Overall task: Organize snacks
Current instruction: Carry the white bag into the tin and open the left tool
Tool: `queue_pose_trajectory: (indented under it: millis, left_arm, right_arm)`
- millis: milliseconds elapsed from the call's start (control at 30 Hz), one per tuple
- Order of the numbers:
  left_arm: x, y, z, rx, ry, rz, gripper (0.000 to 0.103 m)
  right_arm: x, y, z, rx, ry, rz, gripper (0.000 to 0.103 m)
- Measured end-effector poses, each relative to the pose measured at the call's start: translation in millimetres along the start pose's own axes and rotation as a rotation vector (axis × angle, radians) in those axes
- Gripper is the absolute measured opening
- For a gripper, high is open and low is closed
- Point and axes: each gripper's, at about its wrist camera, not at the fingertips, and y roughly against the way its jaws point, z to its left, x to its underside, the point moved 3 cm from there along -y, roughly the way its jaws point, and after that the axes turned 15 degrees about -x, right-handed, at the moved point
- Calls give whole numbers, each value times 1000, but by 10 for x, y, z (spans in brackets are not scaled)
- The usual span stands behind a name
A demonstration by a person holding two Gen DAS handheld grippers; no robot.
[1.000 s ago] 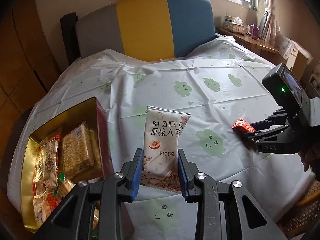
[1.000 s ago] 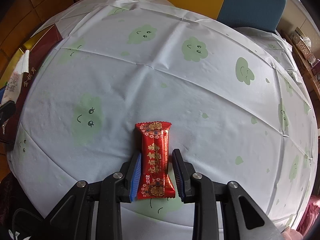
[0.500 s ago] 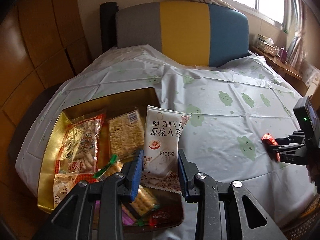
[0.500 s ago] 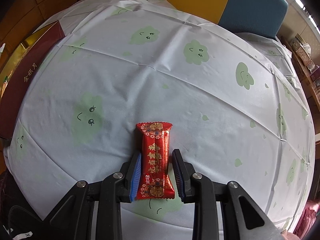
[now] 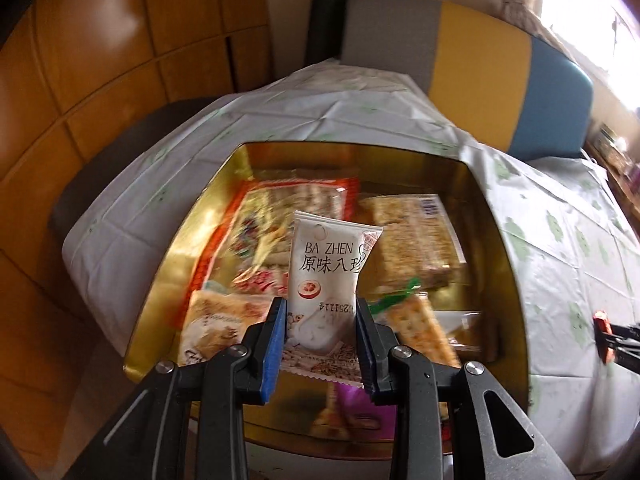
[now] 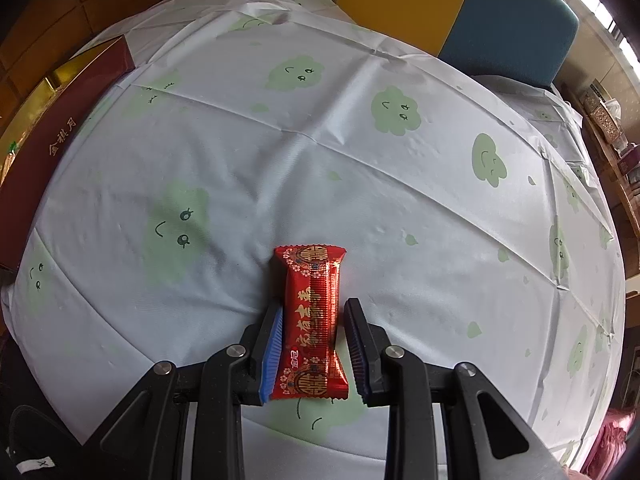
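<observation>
My left gripper (image 5: 320,340) is shut on a white snack packet (image 5: 326,276) printed "BA ZHEN", held upright over the open gold-lined box (image 5: 492,216). Several snack packs lie in the box, among them a red-edged bag (image 5: 288,208) and a sesame bar (image 5: 412,236). In the right wrist view my right gripper (image 6: 314,344) is shut on a red candy packet (image 6: 312,312) that rests on the white tablecloth (image 6: 360,160) with green cloud faces. The maroon outer wall of the box (image 6: 52,148) shows at the far left of that view. The right gripper's tip and red packet (image 5: 602,334) show at the right edge of the left wrist view.
A grey, yellow and blue chair back (image 5: 472,64) stands behind the table. Wooden wall panels (image 5: 100,80) are on the left. A sideboard with boxes (image 6: 608,120) runs along the right. The box sits near the table's left edge.
My left gripper has swung left with the white packet, from over the cloth to over the open box. The right gripper and red packet have kept still.
</observation>
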Motion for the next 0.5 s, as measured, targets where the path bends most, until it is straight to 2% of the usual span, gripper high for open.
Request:
queue_pose_trajectory:
  millis: [167,300,333,433,500]
  left_arm:
    - [88,-198,138,6,41,43,34]
    - [163,-305,162,-1,36,68,37]
    - [177,-303,171,-4,36,65,38]
    - [196,-243,208,-15,42,32,50]
    - [190,-201,235,-26,52,12,52]
  right_arm:
    - [-2,0,-12,-1,1,0,30]
    - [-1,5,-13,0,2,0,30]
    - [1,3,-12,0,2,0,30]
    - [4,5,-14,0,1,0,30]
    - [5,5,-14,0,2,0,30]
